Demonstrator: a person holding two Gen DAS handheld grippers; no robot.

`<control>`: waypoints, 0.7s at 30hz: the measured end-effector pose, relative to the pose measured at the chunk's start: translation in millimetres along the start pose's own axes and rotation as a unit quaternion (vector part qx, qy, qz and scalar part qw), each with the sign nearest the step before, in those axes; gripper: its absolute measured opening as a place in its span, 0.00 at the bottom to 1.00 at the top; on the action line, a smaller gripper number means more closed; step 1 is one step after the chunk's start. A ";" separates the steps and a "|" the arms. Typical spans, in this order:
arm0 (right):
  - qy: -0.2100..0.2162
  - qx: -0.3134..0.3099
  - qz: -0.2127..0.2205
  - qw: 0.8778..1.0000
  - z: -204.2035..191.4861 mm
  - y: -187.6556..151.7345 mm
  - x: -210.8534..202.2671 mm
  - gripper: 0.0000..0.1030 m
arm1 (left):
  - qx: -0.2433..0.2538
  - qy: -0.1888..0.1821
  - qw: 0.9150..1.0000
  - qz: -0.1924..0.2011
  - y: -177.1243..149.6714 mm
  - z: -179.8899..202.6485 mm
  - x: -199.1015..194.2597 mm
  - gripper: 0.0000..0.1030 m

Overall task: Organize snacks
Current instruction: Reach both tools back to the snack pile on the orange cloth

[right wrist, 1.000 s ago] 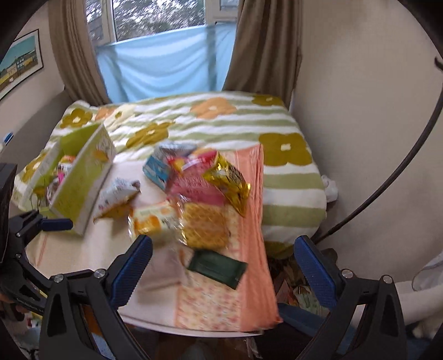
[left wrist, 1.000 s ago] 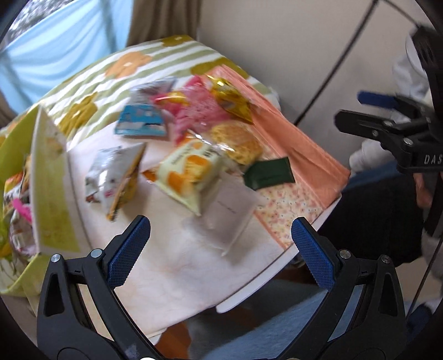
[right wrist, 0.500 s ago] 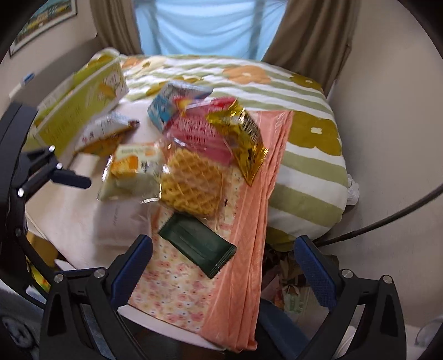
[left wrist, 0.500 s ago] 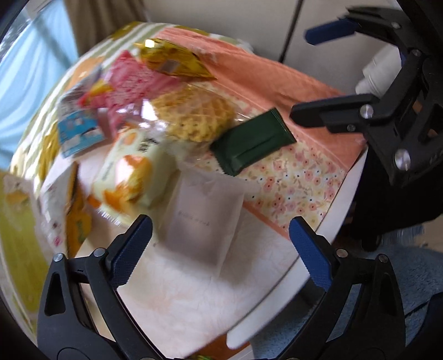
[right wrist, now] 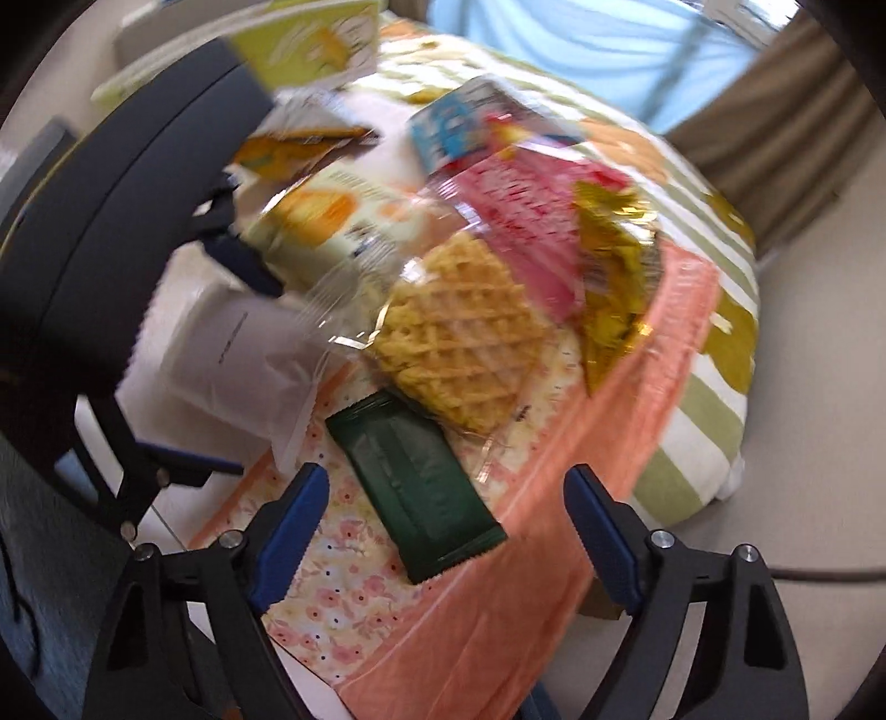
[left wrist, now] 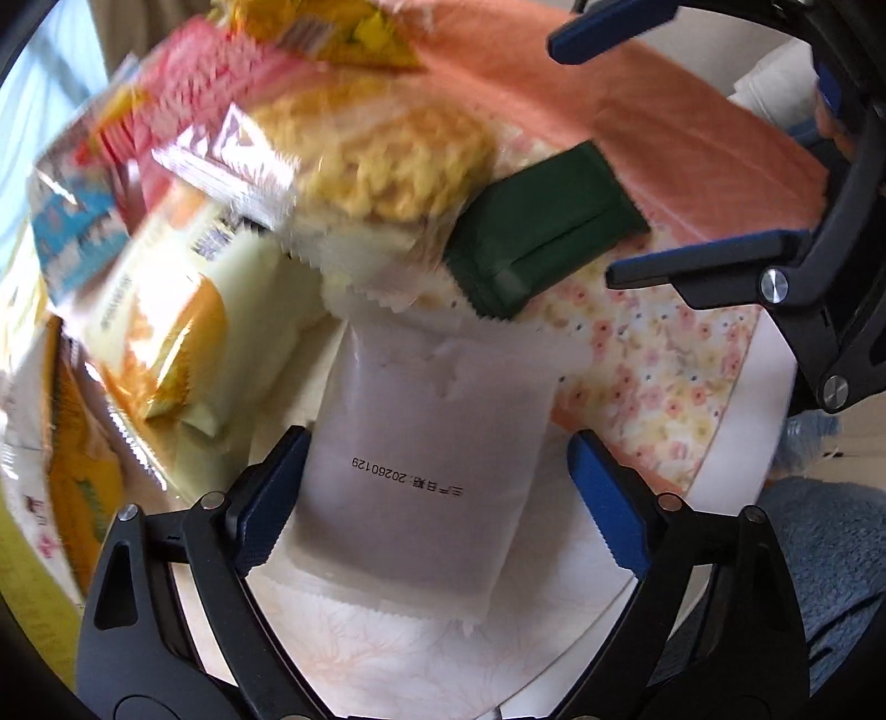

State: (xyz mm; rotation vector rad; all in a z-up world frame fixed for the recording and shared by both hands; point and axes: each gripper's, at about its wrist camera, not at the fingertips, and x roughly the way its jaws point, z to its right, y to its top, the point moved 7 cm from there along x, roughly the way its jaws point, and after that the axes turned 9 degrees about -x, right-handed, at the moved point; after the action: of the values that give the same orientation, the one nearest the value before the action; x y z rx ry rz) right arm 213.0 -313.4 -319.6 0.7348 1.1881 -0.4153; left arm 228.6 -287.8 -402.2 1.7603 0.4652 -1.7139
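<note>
A white snack packet point(left wrist: 421, 465) with a printed date lies flat on the table; it also shows in the right wrist view point(right wrist: 243, 343). My left gripper point(left wrist: 437, 498) is open with its fingers on either side of the packet's lower half. A dark green packet point(right wrist: 415, 487) lies on the floral cloth; it also shows in the left wrist view point(left wrist: 542, 232). My right gripper point(right wrist: 443, 531) is open, low over the green packet's near end. A wrapped waffle point(right wrist: 459, 327), a cream-and-orange bag point(left wrist: 171, 327) and a pink bag point(right wrist: 520, 216) lie in a pile behind.
A gold packet point(right wrist: 614, 277) and a blue packet point(right wrist: 454, 127) lie in the pile. A yellow-green box point(right wrist: 310, 44) stands at the far left. The table's white edge point(left wrist: 736, 437) is near. An orange cloth point(right wrist: 554, 554) hangs over it. A striped bed point(right wrist: 714, 343) lies behind.
Both grippers have moved down and closer to the table. The left now straddles the white packet; the right has closed in on the green packet. Both stay open.
</note>
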 end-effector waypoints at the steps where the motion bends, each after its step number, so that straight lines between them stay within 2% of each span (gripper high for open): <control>1: 0.001 -0.009 -0.007 1.000 -2.9 -0.1 4.1 0.78 | 0.004 -0.002 1.000 0.003 0.6 -0.1 -0.2 0.88; 2: 0.003 -0.019 -0.016 1.000 -5.8 -1.0 8.6 0.73 | 0.006 -0.001 1.000 0.004 0.2 -0.1 0.7 0.87; 4: 0.013 -0.034 -0.031 0.999 -10.7 -4.0 16.2 0.70 | 0.009 -0.003 1.000 0.006 0.3 -0.1 1.0 0.87; 6: 0.022 -0.036 -0.041 0.998 -9.9 -5.9 22.1 0.69 | 0.012 -0.005 1.000 0.006 0.0 0.2 1.4 0.87; 13: 0.077 -0.057 -0.056 0.994 -12.8 -4.4 33.2 0.69 | 0.025 -0.009 1.000 0.016 -2.1 -13.6 -10.0 0.70; 17: 0.084 -0.062 -0.069 0.992 -18.9 -1.1 44.4 0.69 | 0.023 -0.017 0.999 0.018 -9.8 -19.5 -17.9 0.65; 21: 0.100 -0.056 -0.061 0.992 -30.3 -1.8 43.2 0.68 | 0.023 -0.013 1.000 0.014 -17.9 -25.1 -21.0 0.64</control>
State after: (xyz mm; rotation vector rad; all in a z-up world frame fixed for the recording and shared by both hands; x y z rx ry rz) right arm 205.7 -289.7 -366.2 0.6194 1.4389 -0.3784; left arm 234.1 -254.6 -386.1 1.7670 0.3901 -1.7381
